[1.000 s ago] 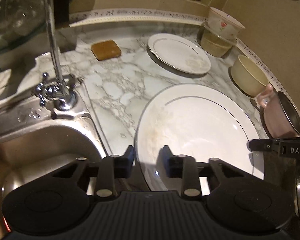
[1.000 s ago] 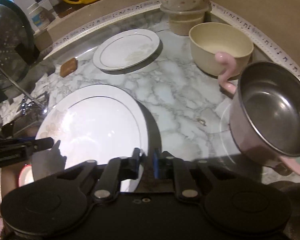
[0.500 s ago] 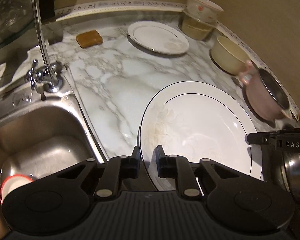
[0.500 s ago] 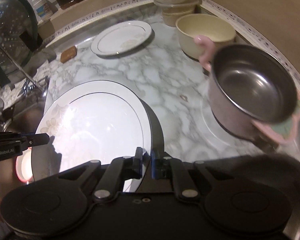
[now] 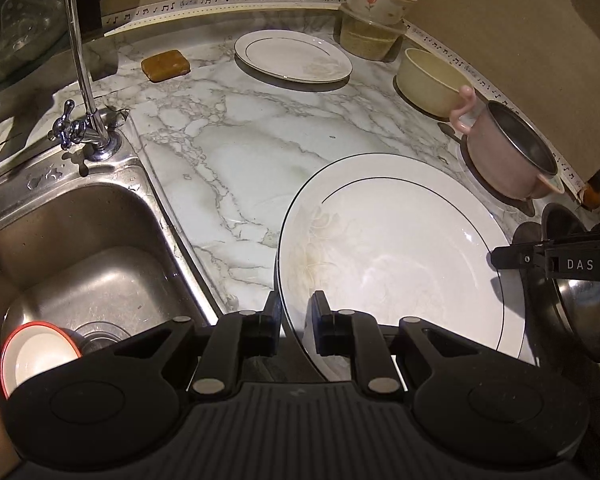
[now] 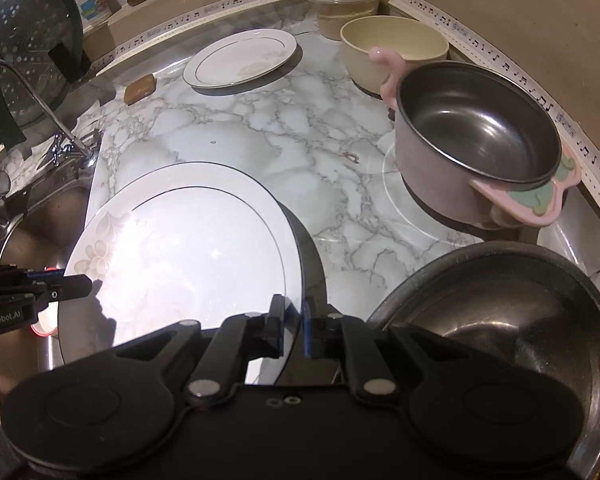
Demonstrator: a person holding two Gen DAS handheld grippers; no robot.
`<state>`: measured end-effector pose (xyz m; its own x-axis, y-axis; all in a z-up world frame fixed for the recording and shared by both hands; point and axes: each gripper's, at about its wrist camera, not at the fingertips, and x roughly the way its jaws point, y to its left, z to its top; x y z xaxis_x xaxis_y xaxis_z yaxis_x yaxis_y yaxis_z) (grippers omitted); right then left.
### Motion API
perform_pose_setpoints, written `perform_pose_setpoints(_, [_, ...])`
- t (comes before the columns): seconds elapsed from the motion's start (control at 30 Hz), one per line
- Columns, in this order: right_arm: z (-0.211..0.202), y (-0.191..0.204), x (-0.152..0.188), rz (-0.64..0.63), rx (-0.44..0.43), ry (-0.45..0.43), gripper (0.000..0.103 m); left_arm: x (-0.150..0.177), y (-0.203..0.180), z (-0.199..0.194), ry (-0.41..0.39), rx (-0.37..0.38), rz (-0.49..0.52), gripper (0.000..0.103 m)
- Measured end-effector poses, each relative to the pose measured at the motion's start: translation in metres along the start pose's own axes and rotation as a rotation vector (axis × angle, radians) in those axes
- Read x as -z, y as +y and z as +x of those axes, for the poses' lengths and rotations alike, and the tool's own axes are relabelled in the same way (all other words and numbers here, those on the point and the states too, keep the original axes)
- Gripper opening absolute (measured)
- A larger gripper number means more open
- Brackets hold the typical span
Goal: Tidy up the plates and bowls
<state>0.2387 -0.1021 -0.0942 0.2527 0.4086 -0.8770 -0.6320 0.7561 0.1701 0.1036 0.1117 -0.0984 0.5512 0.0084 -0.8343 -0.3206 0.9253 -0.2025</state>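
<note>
Both claws grip the large plate at once: the left claw is narrowed onto its left rim, one finger above and one below, and the right claw is narrowed onto the opposite rim in the same way. The plate hangs between them, face up and slightly tilted, above the near edge of the marble table, just right of the sink. Key relation: the small plate lies flat straight ahead of both claws, toward the back wall, well apart from the carried plate; judged as the likely stacking spot, reached by pushing forward with both arms together. The left claw sits nearer the sink, the right nearer the pink pot, which stands just beside the cream bowl. Stacked bowls fill the back corner. A steel pan at the right is cut off by the frame. A red-rimmed bowl in the sink is partly hidden by the left claw body. The plate's underside is unseen.
</note>
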Motion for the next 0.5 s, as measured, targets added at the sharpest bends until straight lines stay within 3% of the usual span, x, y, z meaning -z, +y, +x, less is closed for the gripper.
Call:
perform_pose_setpoints(0.07, [-0.002,-0.002,-0.003,0.016,0.005,-0.001,0.025,-0.001,0.002,-0.003,-0.014,-0.019,0.003,0.015])
perform_pose_setpoints(0.2, [-0.012,-0.004,-0.013,0.022,0.011,-0.027,0.029,-0.010,0.010,-0.008,-0.023,-0.019,-0.001,0.017])
perform_pose_setpoints(0.27, [-0.017,-0.004,-0.022,0.015,0.006,-0.043,0.033,-0.020,0.013,-0.012,-0.052,-0.042,0.001,0.025])
perform_pose_setpoints(0.5, [-0.019,0.016,-0.076,-0.074,0.026,-0.125,0.038,-0.078,0.016,-0.010,-0.152,-0.035,0.005,0.030])
